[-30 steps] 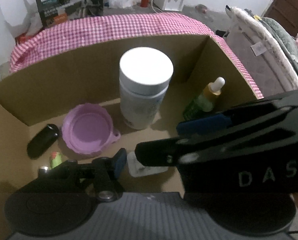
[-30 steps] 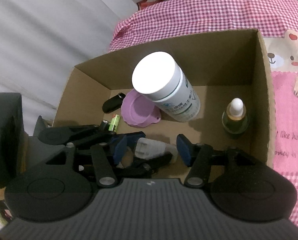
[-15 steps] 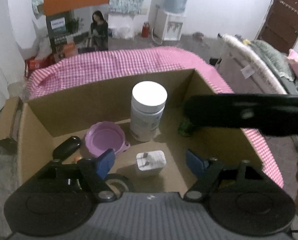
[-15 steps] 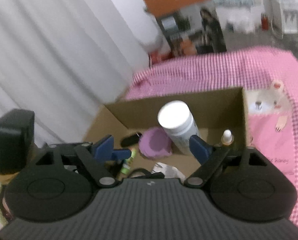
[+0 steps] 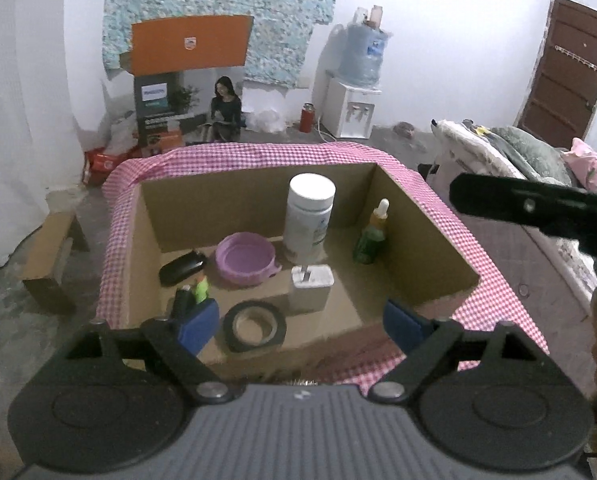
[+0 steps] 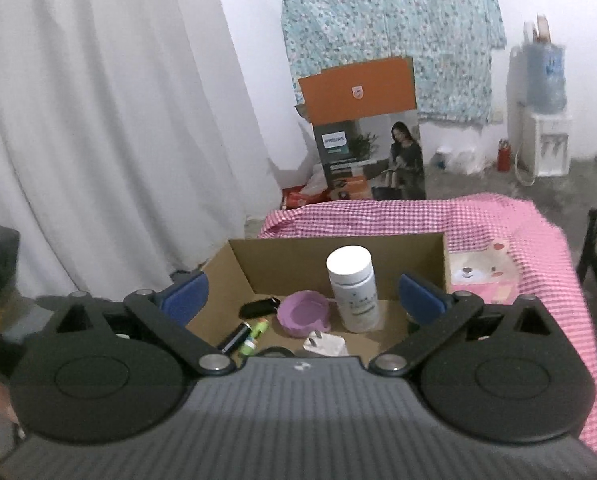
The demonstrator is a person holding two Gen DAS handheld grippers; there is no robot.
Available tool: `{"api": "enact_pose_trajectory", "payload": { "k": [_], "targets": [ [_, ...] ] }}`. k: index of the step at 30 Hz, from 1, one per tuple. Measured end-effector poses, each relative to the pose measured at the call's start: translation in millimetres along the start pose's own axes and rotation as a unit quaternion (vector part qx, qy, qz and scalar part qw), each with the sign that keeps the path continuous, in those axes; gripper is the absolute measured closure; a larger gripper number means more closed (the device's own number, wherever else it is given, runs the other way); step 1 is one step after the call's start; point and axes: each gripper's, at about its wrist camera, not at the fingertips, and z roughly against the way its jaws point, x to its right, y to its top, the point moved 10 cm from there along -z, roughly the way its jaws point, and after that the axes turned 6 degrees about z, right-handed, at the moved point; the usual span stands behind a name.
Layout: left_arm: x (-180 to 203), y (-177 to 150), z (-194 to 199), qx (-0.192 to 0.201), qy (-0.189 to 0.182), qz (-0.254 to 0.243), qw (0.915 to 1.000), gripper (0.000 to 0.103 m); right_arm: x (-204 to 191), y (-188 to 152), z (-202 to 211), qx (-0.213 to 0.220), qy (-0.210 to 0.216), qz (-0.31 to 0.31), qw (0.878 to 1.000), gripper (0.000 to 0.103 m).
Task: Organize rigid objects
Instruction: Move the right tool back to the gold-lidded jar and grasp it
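Observation:
An open cardboard box holds a white bottle, a purple lid, a green dropper bottle, a black oval item, small batteries, a white charger and a black tape roll. My left gripper hovers above the box's near edge, its jaws opening with nothing between them. My right gripper is raised in front of the box, also opening and holding nothing. The bottle, lid and charger lie beyond it.
The box sits on a pink checked cloth. The right gripper's black body crosses the right side of the left wrist view. White curtain at left, an orange printed carton and a water dispenser behind.
Both grippers pulled back and up out of the box and their jaws spread wide. The white charger and the black tape roll stay lying on the box floor.

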Motion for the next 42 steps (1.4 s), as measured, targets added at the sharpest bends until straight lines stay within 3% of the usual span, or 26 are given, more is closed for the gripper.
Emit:
{"api": "enact_pose_trajectory", "payload": {
  "k": [8,12,20,23,28,42],
  "targets": [
    [-13,-41,11,-0.015,0.013,0.014,0.9997,0.013,-14,-23,16,-0.009,-0.072,0.048,0.996,0.001],
    [-21,-53,15,-0.017,0.02,0.03,0.9992,0.013,-13,-31,21,-0.012,-0.127,0.079,0.989,0.001],
    [-20,-65,22,-0.015,0.026,0.032,0.9991,0.013,-15,-25,41,0.011,-0.19,0.13,0.973,0.001],
    [-19,-66,23,-0.012,0.028,0.028,0.9992,0.013,-15,-25,46,0.02,-0.177,0.113,0.978,0.001],
    [-17,-70,22,-0.015,0.03,0.022,0.9992,0.013,-20,-42,38,-0.003,-0.114,0.075,0.991,0.001],
    [-12,-87,2,-0.05,0.018,-0.009,0.9985,0.013,-29,-84,4,-0.064,-0.017,-0.013,0.998,0.001]
  ]
}}
